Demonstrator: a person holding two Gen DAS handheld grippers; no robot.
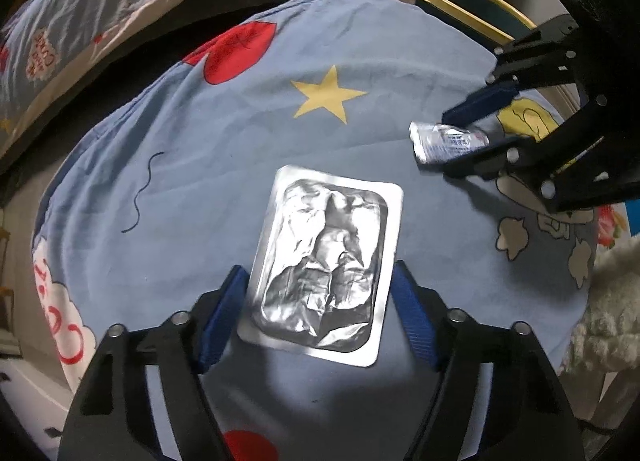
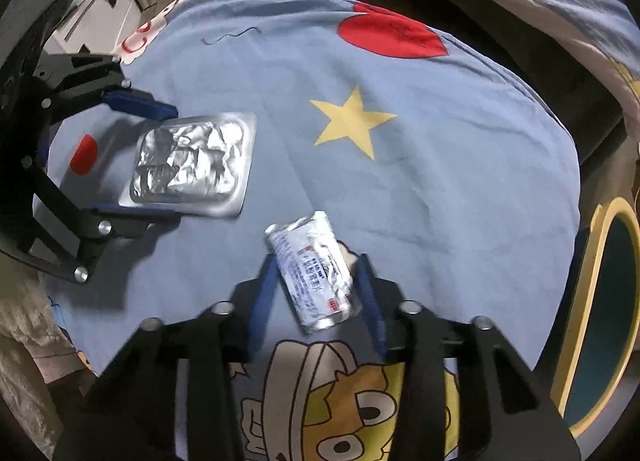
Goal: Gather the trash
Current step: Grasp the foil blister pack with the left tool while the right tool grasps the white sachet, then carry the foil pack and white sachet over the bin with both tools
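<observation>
My left gripper has its two blue-padded fingers spread wide, one on each side of a silver foil blister pack that lies flat on the cloth; I see a gap between each pad and the pack's edges, so nothing is clamped. From the right wrist camera the same gripper shows at the left with the pack between its open fingers.

My right gripper is also apart, its two fingers flanking one crumpled white wrapper with red and dark printing, rolled into a tube shape. Whether the pads touch the wrapper, I cannot tell; the frame is a bit blurred there. In the left wrist view that gripper sits at the right with the wrapper between its fingers.

That makes two pieces of trash, one per gripper. Both rest on a blue cartoon-print sheet with one yellow star and red shapes. One yellow-rimmed teal bin stands past the sheet's edge, also seen in the right wrist view.
</observation>
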